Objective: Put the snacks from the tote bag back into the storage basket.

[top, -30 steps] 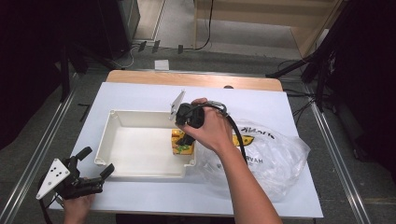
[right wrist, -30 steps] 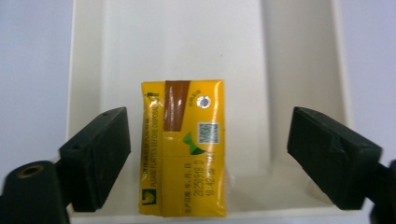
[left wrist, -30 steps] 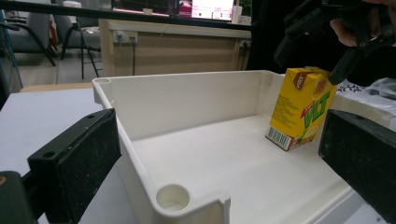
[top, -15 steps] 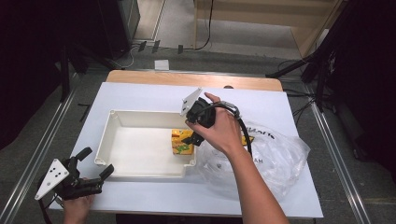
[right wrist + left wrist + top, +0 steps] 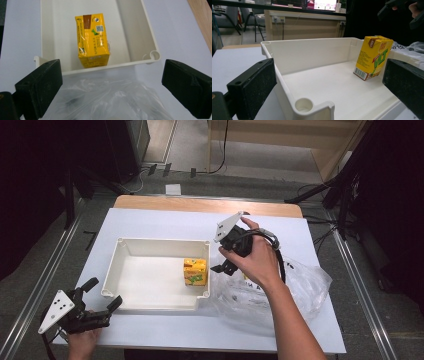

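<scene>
A yellow drink carton (image 5: 195, 271) stands upright inside the white tray (image 5: 131, 243), near its right wall. The carton (image 5: 92, 38) lies below my right gripper (image 5: 225, 266), which hovers open over the tray's right rim, nothing between its jaws. The clear plastic bag (image 5: 295, 292) spreads on the table just right of the tray, under the person's right hand. My left gripper (image 5: 102, 296) rests open at the table's front left corner, pointing at the tray's near left corner (image 5: 312, 107); the carton (image 5: 373, 57) is farther in.
The white tabletop (image 5: 165, 220) has a wooden strip (image 5: 210, 206) along its far edge. Something with print lies inside the bag (image 5: 110, 100). Cables and dark stands line the floor beyond the table.
My right gripper has let go of the carton, which now stands in the tray, and has drawn back to the right, over the tray's rim. The left gripper has stayed put.
</scene>
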`<state>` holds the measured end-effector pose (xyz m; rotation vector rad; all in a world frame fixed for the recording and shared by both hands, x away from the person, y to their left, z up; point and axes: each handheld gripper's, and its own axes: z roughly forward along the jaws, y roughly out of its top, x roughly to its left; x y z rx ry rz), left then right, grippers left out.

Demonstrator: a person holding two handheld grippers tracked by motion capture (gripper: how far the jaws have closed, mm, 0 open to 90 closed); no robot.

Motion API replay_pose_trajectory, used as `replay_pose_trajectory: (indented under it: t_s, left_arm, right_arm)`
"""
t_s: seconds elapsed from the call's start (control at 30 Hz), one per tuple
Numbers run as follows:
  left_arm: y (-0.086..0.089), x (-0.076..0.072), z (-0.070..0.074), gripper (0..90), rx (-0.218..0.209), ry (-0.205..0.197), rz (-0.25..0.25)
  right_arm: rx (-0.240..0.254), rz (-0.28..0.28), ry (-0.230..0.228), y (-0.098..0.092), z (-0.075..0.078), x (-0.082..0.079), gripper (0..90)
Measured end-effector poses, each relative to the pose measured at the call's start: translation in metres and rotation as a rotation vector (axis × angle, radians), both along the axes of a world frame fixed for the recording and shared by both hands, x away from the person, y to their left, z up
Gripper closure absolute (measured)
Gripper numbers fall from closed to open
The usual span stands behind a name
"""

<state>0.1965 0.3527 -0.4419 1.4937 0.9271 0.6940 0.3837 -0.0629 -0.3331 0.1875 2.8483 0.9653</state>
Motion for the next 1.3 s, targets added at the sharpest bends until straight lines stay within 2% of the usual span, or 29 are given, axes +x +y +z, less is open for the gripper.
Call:
replay_pose_trajectory:
  t_s: [0.43, 0.8, 1.17, 1.3]
  left_arm:
    - [-0.001, 0.0, 0.0, 0.0, 0.013, 0.004, -0.002]
    - [0.0, 0.0, 0.0, 0.0, 0.014, 0.005, -0.003]
    - [0.0, -0.001, 0.0, 0.0, 0.014, 0.006, -0.001]
    - [-0.001, -0.001, 0.0, 0.0, 0.015, 0.008, -0.002]
  right_arm:
    - [0.005, -0.051, 0.023, -0.04, -0.012, -0.005, 6.2]
    - [0.01, -0.085, 0.024, -0.062, -0.02, -0.01, 6.7]
    - [0.032, -0.126, 0.03, -0.086, -0.032, -0.018, 6.6]
    - [0.049, -0.149, 0.035, -0.101, -0.038, -0.022, 6.6]
